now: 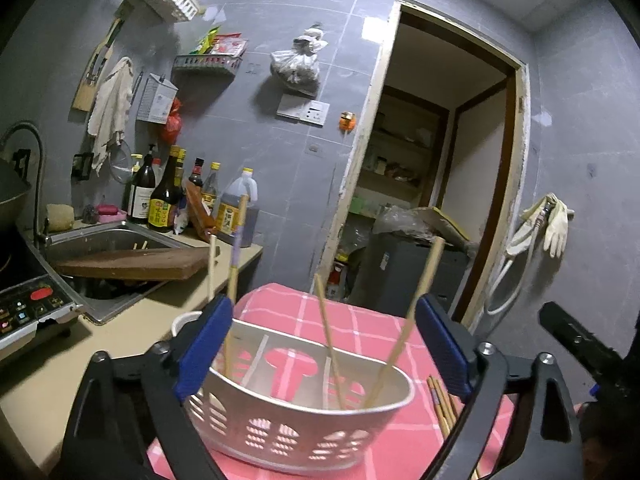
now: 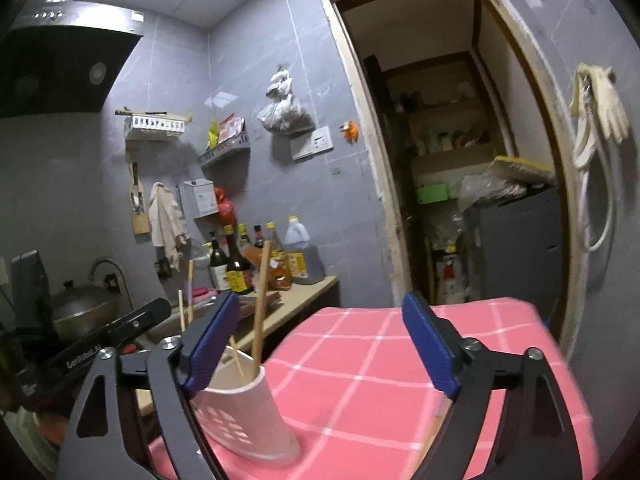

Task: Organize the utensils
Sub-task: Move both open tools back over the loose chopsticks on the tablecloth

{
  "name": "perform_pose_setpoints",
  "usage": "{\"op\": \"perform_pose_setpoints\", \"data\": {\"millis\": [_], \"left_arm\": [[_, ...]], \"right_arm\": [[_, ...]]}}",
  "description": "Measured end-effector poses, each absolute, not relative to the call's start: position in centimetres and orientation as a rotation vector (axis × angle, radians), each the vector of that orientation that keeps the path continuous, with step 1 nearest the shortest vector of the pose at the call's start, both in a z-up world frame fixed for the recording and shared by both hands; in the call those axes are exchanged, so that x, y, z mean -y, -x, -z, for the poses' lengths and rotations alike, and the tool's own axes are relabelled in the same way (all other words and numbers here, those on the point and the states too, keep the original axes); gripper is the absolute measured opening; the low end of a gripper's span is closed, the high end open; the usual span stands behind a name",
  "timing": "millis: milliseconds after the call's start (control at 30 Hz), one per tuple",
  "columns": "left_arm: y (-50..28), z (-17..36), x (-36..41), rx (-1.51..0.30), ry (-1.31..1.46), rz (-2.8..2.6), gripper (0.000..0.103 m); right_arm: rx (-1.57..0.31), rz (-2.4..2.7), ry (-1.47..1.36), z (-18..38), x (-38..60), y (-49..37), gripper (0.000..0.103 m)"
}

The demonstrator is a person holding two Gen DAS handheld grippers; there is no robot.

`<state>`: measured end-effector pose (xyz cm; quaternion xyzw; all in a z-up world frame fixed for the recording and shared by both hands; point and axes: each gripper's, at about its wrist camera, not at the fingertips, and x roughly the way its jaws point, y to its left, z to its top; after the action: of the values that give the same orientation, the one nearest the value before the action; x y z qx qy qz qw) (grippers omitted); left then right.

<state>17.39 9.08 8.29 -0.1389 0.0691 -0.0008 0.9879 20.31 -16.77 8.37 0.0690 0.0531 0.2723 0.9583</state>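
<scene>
A white perforated utensil basket (image 1: 304, 420) stands on a pink checked cloth (image 1: 360, 320). Several wooden chopsticks (image 1: 420, 300) lean upright inside it. More chopsticks (image 1: 442, 404) lie flat on the cloth to its right. My left gripper (image 1: 322, 346) is open, its blue pads (image 1: 204, 344) either side of the basket's top and touching nothing. The right wrist view has the basket (image 2: 244, 412) at lower left with a chopstick (image 2: 260, 312) in it. My right gripper (image 2: 320, 346) is open over the cloth (image 2: 360, 360), empty. Each gripper shows at the edge of the other's view.
To the left is a counter with a steel sink (image 1: 116, 236), a wooden cutting board (image 1: 128, 264) across it, sauce bottles (image 1: 168, 200) and an induction cooker (image 1: 28, 308). A lidded pot (image 2: 84, 304) sits further left. Behind the cloth a doorway holds a dark cabinet (image 1: 404, 268).
</scene>
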Motion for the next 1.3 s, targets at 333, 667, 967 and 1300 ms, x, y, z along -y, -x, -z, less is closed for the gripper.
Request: {"op": "perform_pose_setpoints", "data": {"millis": [333, 667, 967, 1300], "left_arm": [[-16.6, -7.4, -3.8, -0.152, 0.21, 0.074, 0.099], [-18.0, -4.5, 0.6, -0.268, 0.145, 0.152, 0.1], [-20.7, -1.6, 4.2, -0.451, 0.077, 0.224, 0.1], [-24.2, 0.5, 4.9, -0.607, 0.077, 0.225, 0.093]], "right_arm": [[-0.063, -0.416, -0.087, -7.9, 21.8, -17.3, 0.103], [-0.177, -0.317, -0.054, -4.9, 24.9, -17.9, 0.103], [-0.395, -0.277, -0.049, -2.2, 26.1, -21.1, 0.103], [-0.63, -0.333, 0.011, 1.0, 24.3, -24.6, 0.08]]}}
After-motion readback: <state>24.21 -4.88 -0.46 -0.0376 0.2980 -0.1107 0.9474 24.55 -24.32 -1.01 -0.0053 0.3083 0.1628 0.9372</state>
